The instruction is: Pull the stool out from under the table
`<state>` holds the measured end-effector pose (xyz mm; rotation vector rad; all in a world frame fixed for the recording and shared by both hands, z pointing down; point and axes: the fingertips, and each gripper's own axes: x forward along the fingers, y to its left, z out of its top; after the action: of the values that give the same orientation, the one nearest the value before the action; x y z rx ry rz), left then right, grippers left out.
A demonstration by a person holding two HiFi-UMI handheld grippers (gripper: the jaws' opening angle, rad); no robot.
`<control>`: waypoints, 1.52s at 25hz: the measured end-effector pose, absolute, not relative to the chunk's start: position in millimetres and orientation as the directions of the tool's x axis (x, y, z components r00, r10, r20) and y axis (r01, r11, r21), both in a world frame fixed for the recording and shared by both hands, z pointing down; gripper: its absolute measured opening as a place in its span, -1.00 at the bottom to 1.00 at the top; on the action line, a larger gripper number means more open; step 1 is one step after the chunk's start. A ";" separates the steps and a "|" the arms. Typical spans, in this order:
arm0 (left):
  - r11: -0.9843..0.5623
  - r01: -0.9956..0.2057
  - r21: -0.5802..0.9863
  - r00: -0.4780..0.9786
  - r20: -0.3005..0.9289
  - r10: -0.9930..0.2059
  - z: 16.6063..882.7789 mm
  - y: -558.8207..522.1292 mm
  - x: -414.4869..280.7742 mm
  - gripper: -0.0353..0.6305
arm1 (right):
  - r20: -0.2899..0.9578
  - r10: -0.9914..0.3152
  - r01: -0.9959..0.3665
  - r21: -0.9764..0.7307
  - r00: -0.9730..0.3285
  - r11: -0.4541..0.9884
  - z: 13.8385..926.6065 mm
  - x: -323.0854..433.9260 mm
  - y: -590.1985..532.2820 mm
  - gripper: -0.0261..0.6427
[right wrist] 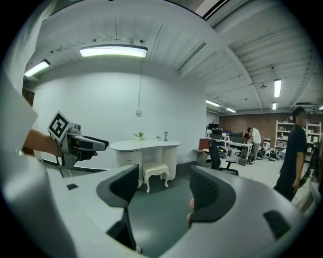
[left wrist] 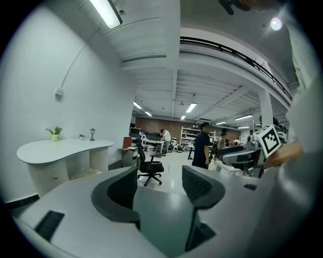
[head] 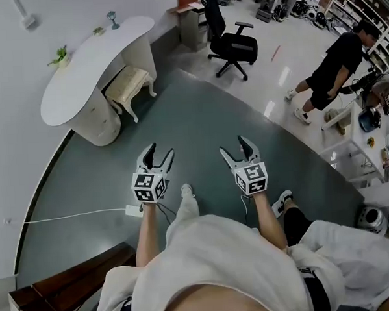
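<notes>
A cream stool (head: 130,85) with carved white legs stands half under the curved white table (head: 86,66), far ahead and to the left. The right gripper view shows the same stool (right wrist: 155,174) and table (right wrist: 145,146) beyond its jaws. My left gripper (head: 157,159) is held out over the grey-green floor, open and empty. My right gripper (head: 238,149) hovers beside it, also open with nothing between its jaws. Both are well short of the stool. In the left gripper view only the table (left wrist: 60,149) and a sliver of the stool (left wrist: 86,174) show at left.
A black office chair (head: 231,45) stands on the lighter floor beyond. A person in black (head: 336,69) walks at the right near white desks (head: 360,149). A white cable and power strip (head: 134,211) lie on the floor at left. A wooden bench (head: 65,285) sits near my left side.
</notes>
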<state>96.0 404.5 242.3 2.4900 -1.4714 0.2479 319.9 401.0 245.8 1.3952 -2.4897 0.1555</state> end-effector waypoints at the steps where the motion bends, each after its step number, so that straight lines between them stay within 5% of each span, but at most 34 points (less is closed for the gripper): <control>1: -0.469 -0.876 0.116 0.482 0.261 -0.836 238.8 384.8 91.0 -0.12 | 0.292 -0.820 -0.849 0.047 -0.492 0.526 241.5 314.2 381.2 -0.03; 12: -0.503 -0.858 0.103 0.512 0.252 -0.821 229.5 208.5 47.0 -0.12 | 0.286 -0.837 -0.861 0.067 -0.467 0.504 231.5 267.7 211.9 -0.05; 38: -0.463 -0.880 0.101 0.472 0.290 -0.833 254.3 -23.5 42.7 -0.12 | 0.316 -0.824 -0.866 0.012 -0.471 0.500 277.6 279.2 -17.1 -0.08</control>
<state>42.7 -23.5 254.3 2.4839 -1.4739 0.2928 279.2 -17.1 277.6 1.4274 -2.4659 0.2161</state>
